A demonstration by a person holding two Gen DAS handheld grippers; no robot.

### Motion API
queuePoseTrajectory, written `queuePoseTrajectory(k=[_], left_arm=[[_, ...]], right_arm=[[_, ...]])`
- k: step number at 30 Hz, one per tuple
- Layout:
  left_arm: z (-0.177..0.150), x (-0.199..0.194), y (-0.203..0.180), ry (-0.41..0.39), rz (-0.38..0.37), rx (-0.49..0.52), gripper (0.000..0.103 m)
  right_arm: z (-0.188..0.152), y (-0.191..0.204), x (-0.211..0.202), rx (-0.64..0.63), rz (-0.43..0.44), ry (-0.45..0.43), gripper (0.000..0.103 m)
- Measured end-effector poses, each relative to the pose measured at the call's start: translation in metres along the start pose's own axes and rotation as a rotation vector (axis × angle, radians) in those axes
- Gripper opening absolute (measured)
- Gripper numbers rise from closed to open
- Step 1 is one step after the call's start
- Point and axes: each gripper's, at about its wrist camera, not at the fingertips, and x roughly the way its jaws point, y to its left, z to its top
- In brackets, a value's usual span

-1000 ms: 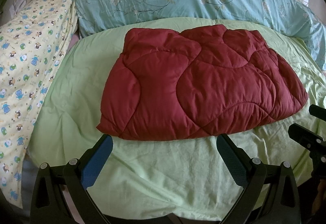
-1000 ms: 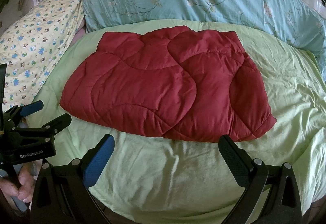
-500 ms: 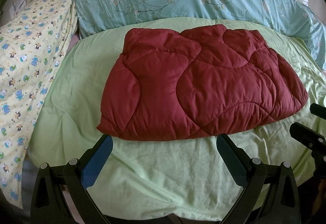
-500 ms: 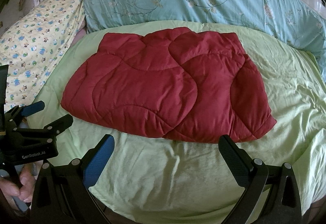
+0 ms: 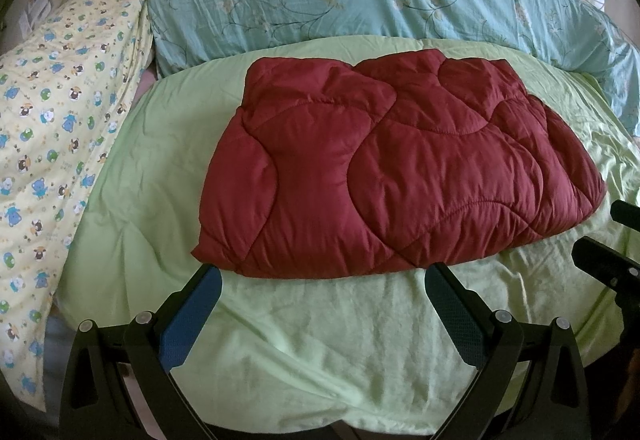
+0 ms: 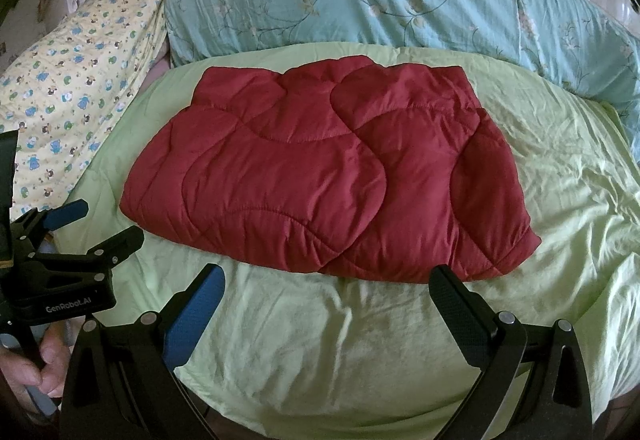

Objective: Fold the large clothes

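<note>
Red quilted jacket [image 5: 396, 176] lies folded, sleeves and collar hidden underneath.

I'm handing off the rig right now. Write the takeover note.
Left gripper: open, empty, held short of the near edge of the red quilted garment.
Right gripper: open, empty, also just short of that edge.
The garment lies folded into a compact bundle on the green sheet.
Done: the fold appears finished.
Left: possibly one more fold or tidying; I can't tell.
</note>
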Motion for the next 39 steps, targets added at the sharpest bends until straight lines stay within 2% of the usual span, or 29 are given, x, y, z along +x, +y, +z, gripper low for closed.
queuePoseTrajectory(k=[28, 39], left_arm=[[0.002, 0.002, 0.001, -0.002, -0.011, 0.0, 0.102], [0.007, 0.003, -0.002, -0.022, -0.002, 0.001, 0.102]], right_arm=[[0.003, 0.002, -0.002, 0.001, 0.0, -0.004, 0.103], [0.015, 0.002, -0.003, -0.005, -0.007, -0.022, 0.103]])
